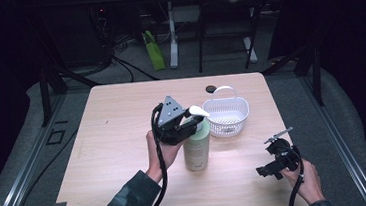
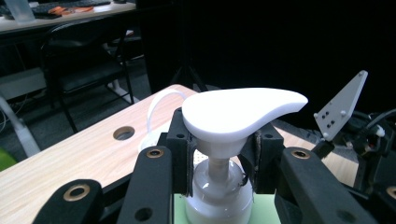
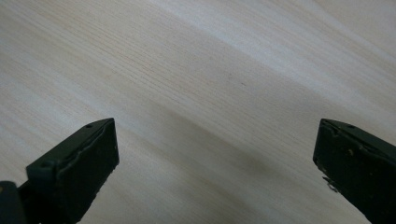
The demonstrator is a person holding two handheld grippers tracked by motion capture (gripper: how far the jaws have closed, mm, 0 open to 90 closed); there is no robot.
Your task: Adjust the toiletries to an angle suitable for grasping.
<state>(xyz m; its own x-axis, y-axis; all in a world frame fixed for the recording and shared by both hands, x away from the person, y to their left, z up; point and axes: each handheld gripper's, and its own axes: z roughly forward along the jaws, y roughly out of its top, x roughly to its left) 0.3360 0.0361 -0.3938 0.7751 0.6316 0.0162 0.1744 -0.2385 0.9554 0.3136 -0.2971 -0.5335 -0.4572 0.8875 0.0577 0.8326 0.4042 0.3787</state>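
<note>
The left claw (image 1: 193,123) is gripping the pump bottle (image 1: 197,149) by its neck, just under the white pump head (image 2: 240,112) — its jaws are pressing in from both sides. The bottle is standing upright near the middle of the tabletop (image 1: 119,138), just beside a white basket (image 1: 227,115). Farther right, the right claw (image 1: 272,165) is hovering low over bare wood — its jaws are standing wide apart, holding nothing.
</note>
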